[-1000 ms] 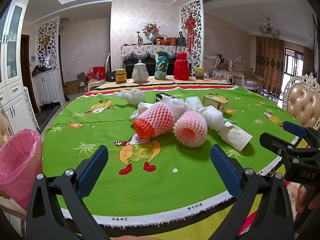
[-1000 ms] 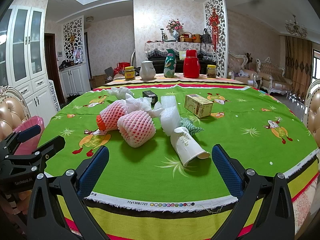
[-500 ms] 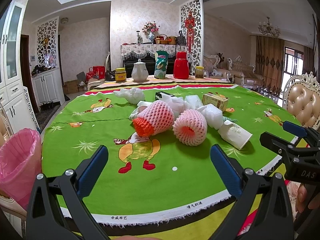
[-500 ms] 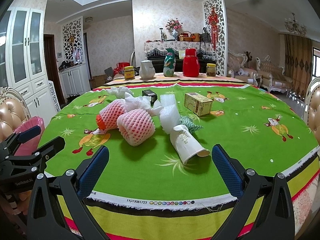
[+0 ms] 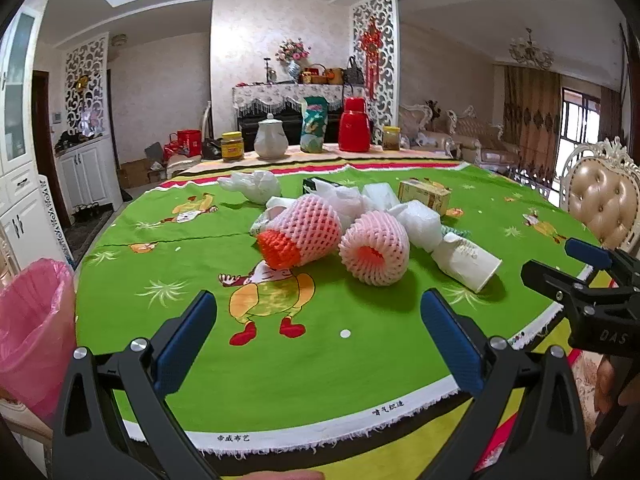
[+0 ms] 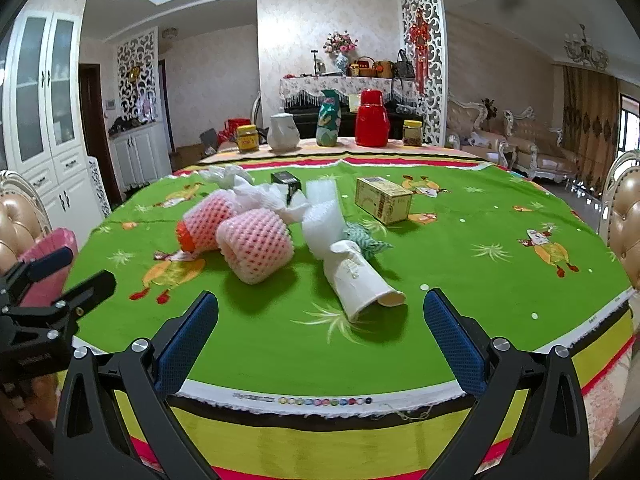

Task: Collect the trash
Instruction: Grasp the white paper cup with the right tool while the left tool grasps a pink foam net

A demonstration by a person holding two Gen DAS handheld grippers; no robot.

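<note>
Both the left gripper (image 5: 318, 332) and right gripper (image 6: 320, 334) are held wide open, empty, probably lined up for the paper cup (image 6: 360, 280); pink-lined bin (image 5: 34, 336) is parked alongside.

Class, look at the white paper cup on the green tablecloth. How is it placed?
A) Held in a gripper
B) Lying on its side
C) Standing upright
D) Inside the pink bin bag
B: the paper cup lies tipped over on the tablecloth, its open mouth facing the near edge.

Paper cup (image 6: 360, 280) right of foam nets (image 6: 256, 246); box (image 6: 383, 199) behind.
</note>
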